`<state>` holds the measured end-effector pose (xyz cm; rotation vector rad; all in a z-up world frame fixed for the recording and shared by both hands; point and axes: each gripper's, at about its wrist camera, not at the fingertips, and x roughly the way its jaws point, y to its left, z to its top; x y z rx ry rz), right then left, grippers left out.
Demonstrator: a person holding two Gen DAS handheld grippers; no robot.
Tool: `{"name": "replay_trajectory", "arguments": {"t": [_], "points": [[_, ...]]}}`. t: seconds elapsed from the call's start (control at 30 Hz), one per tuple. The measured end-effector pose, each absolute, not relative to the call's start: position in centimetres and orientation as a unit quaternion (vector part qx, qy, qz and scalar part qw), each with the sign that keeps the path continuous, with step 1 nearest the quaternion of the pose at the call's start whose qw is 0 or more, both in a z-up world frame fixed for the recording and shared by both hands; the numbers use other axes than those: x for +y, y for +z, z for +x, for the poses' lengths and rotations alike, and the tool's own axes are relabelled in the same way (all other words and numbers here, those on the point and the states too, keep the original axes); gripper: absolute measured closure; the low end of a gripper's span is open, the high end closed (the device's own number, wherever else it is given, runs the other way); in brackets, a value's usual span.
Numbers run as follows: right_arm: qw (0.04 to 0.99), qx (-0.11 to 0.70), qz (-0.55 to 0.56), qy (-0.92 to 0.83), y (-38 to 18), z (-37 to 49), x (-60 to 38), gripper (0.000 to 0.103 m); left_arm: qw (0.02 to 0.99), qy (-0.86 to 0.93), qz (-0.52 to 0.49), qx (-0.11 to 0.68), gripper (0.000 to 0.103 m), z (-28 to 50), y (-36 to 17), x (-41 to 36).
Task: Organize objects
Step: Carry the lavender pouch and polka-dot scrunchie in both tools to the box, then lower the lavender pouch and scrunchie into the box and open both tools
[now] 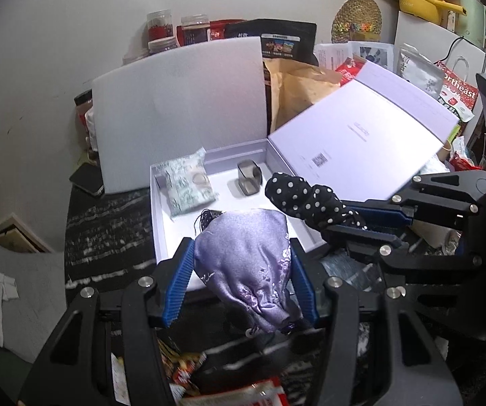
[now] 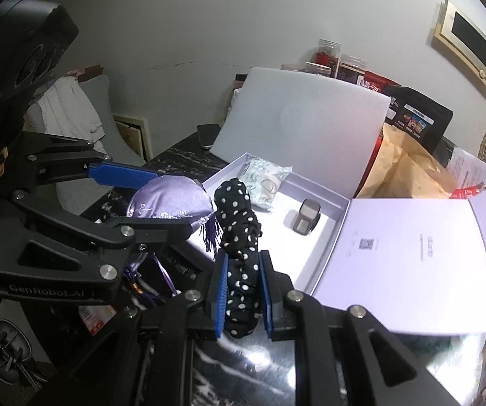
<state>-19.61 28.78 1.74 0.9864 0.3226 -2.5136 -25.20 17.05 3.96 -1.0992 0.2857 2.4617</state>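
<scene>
- Left gripper clamped on lilac satin pouch; pouch held at near edge of white box, tassel hanging from its end
- Right gripper pinching black polka-dot cloth roll; roll pointing over box interior, just beside pouch
- Inside box: patterned sachet at far-left corner; small grey clip near centre, apart from sachet
- Box lid open to the right; white foam sheet upright behind box

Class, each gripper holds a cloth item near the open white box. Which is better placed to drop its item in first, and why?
Probably the right gripper: its polka-dot cloth already reaches over the white box, while the left gripper holds the purple pouch at the near rim.
</scene>
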Motion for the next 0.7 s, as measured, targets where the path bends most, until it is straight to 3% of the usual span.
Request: {"name": "replay_trajectory", "arguments": {"t": [0.7], "points": [[0.203, 0.117, 0.359, -0.904, 0.2, -30.6, 26.1, 0.087, 0.189, 0.888, -0.397, 0.134, 0.05, -38.1, 2.5, 15.7]]}}
